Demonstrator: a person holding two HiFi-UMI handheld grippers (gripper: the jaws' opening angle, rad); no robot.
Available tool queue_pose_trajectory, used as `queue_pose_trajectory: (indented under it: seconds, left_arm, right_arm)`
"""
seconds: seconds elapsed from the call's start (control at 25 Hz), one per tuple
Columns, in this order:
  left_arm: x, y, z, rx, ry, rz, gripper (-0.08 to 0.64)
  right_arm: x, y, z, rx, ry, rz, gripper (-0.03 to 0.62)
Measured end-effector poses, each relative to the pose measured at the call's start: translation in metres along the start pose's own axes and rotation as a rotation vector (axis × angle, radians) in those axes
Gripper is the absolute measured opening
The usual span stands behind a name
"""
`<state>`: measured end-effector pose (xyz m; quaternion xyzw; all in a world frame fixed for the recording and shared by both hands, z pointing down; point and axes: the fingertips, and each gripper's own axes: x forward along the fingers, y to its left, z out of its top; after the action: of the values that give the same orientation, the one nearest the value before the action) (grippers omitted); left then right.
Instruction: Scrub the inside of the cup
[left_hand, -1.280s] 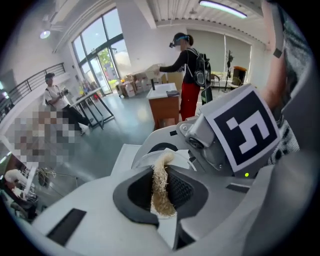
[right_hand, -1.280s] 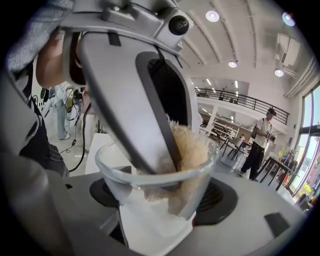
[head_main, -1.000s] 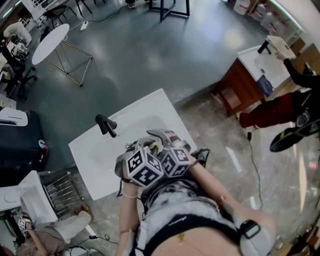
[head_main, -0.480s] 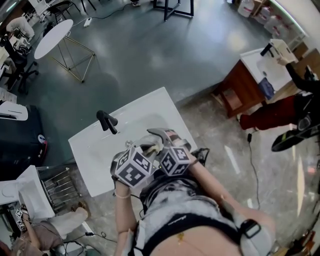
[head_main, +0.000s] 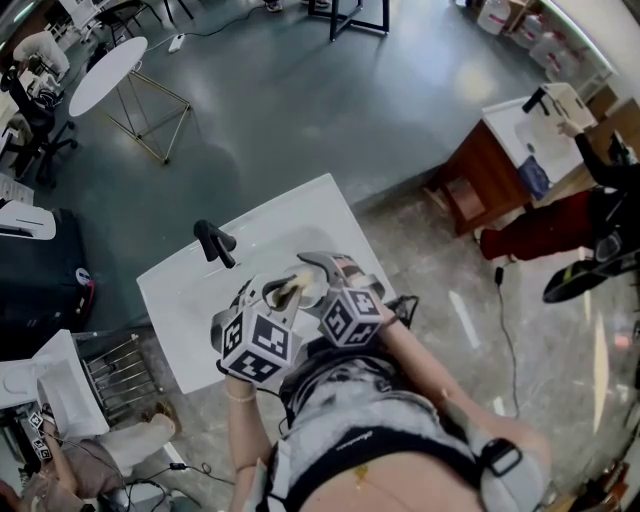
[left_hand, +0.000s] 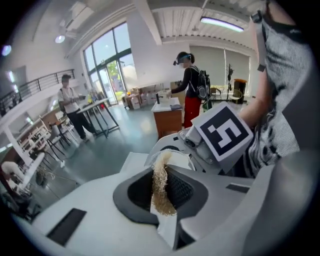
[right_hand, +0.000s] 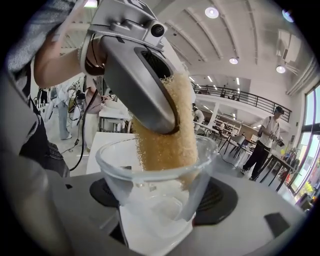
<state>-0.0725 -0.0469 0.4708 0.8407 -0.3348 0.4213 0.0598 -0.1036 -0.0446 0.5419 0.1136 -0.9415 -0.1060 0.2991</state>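
Our left claw (left_hand: 161, 192) pinches the sponge (right_hand: 165, 125), its end just inside the glass cup (right_hand: 116, 167) that our right claw (right_hand: 155, 202) clamps over the sink (head_main: 180, 300) (slippery, we judge), so we should push deeper and wipe round the wall.

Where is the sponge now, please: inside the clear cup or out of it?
Partly inside: in the right gripper view the sponge dips its lower end below the rim of the cup; its upper part is above.
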Motion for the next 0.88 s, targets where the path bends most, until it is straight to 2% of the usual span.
queue_pose_trajectory:
  seconds: [0.08,0.16,0.28,0.36,0.44,0.52,0.72,0.88]
  left_arm:
    - [0.005,0.006,-0.002,0.046,0.001,0.058,0.04]
    - [0.012,0.006,-0.008,0.041,0.02,0.064,0.041]
    - [0.016,-0.002,-0.016,-0.024,0.057,0.002,0.04]
    - [0.017,-0.013,-0.016,-0.094,0.063,-0.08,0.04]
    - [0.016,-0.026,-0.011,-0.163,0.039,-0.181,0.039]
    - [0.015,-0.031,-0.005,-0.191,0.013,-0.24,0.038]
    - [0.017,-0.022,-0.002,-0.206,-0.029,-0.254,0.038]
    - [0.027,-0.019,-0.006,-0.204,-0.02,-0.231,0.04]
  right_arm:
    - [0.001,0.0,-0.002,-0.002,0.009,0.002,0.397]
    - [0.001,0.0,-0.005,-0.005,0.017,-0.004,0.396]
    - [0.002,0.0,-0.007,-0.001,0.019,-0.012,0.396]
    - [0.002,-0.001,-0.008,0.003,0.02,-0.011,0.396]
    - [0.002,-0.001,-0.008,0.004,0.022,-0.01,0.396]
    - [0.002,-0.002,-0.009,0.001,0.023,-0.011,0.396]
    - [0.003,-0.001,-0.006,0.019,0.01,0.003,0.396]
    - [0.004,0.002,0.001,0.01,0.002,0.018,0.396]
